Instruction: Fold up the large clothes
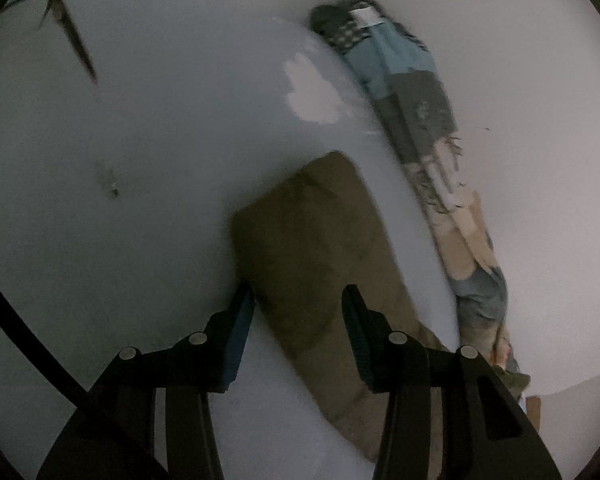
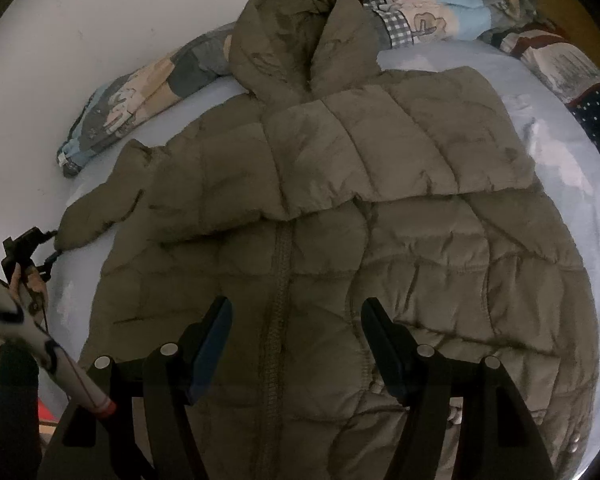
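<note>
An olive quilted hooded jacket [image 2: 340, 220] lies front up on a pale blue bed sheet [image 2: 572, 168], its right sleeve folded across the chest and its left sleeve stretched out to the left. My right gripper [image 2: 296, 308] is open and empty, hovering above the jacket's lower front by the zipper. In the left wrist view, the left sleeve's cuff end [image 1: 312, 248] lies on the sheet [image 1: 140, 200]. My left gripper [image 1: 298, 294] is open, its jaws on either side of the sleeve. It also shows in the right wrist view [image 2: 40, 248] at the cuff.
A rolled patchwork quilt [image 1: 416, 120] runs along the bed's far edge against a white wall [image 1: 520, 80]; it also shows in the right wrist view [image 2: 420, 12]. A person's arm in a white sleeve [image 2: 40, 340] is at the lower left.
</note>
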A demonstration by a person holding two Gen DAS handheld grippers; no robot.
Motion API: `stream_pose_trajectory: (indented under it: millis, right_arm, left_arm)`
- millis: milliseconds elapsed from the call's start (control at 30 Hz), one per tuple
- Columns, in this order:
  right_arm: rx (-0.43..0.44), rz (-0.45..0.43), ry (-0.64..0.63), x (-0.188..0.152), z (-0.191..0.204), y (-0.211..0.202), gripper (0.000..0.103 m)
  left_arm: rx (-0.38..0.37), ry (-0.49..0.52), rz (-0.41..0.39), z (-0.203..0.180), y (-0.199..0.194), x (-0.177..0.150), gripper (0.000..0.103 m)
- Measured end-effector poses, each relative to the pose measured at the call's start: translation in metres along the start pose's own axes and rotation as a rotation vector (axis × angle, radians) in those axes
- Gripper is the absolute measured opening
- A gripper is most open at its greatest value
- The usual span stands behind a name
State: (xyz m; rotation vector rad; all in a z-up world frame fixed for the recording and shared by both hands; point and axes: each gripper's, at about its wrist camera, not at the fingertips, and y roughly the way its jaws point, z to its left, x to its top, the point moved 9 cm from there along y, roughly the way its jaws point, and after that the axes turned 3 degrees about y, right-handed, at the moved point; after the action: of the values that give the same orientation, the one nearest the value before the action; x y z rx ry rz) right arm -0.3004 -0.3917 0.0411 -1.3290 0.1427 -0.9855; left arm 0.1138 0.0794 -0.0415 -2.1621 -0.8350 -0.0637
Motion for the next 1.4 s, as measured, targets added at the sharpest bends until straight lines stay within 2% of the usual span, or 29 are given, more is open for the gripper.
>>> stream_pose_trajectory:
  millis: [67,233,367,400,433,533,667,767,933,1067,1200,1267,1367,1400]
  right_arm:
    - [-0.006,0.011,0.008,0.000,-0.002,0.005,0.072]
    - [-0.009,0.030,0.027,0.000,-0.004,0.013,0.072]
    - [-0.013,0.029,0.028,0.001,-0.005,0.015,0.072]
    - [-0.014,0.029,0.030,0.001,-0.005,0.014,0.072]
    - [-0.013,0.028,0.033,0.000,-0.006,0.014,0.072]
    - [-0.028,0.015,0.040,0.001,-0.011,0.012,0.072]
    - [-0.039,-0.002,0.082,0.007,-0.023,0.008,0.072]
    - [-0.054,-0.039,0.099,0.014,-0.029,0.001,0.072]
    - [-0.075,-0.103,0.151,0.025,-0.048,-0.018,0.072]
    - [-0.098,-0.157,0.195,0.035,-0.066,-0.035,0.072]
    - [-0.117,-0.218,0.245,0.046,-0.086,-0.055,0.072]
    - [-0.123,-0.244,0.266,0.050,-0.096,-0.064,0.072]
    - [-0.130,-0.280,0.302,0.055,-0.110,-0.078,0.071]
    - [-0.132,-0.294,0.318,0.057,-0.117,-0.084,0.071]
  left_arm:
    - [-0.024,-0.043,-0.021,0.005,0.004,0.002,0.044]
    - [-0.025,-0.042,-0.048,0.005,0.006,0.008,0.043]
    - [-0.077,-0.074,-0.070,0.001,0.010,0.014,0.043]
    - [-0.065,-0.063,-0.075,0.000,0.010,0.014,0.037]
    - [-0.055,-0.053,-0.082,0.000,0.010,0.014,0.023]
    - [-0.068,-0.041,-0.105,-0.006,0.002,0.013,0.018]
    - [-0.071,0.049,-0.137,-0.038,-0.018,0.013,0.016]
    - [-0.102,0.105,-0.154,-0.067,-0.038,0.011,0.016]
    - [-0.173,0.251,-0.188,-0.149,-0.088,-0.005,0.016]
    - [-0.247,0.412,-0.208,-0.229,-0.137,-0.044,0.016]
    - [-0.340,0.581,-0.204,-0.310,-0.182,-0.115,0.016]
    - [-0.386,0.648,-0.168,-0.343,-0.192,-0.155,0.016]
    - [-0.411,0.737,-0.122,-0.384,-0.196,-0.206,0.016]
    - [-0.426,0.781,-0.093,-0.403,-0.194,-0.233,0.016]
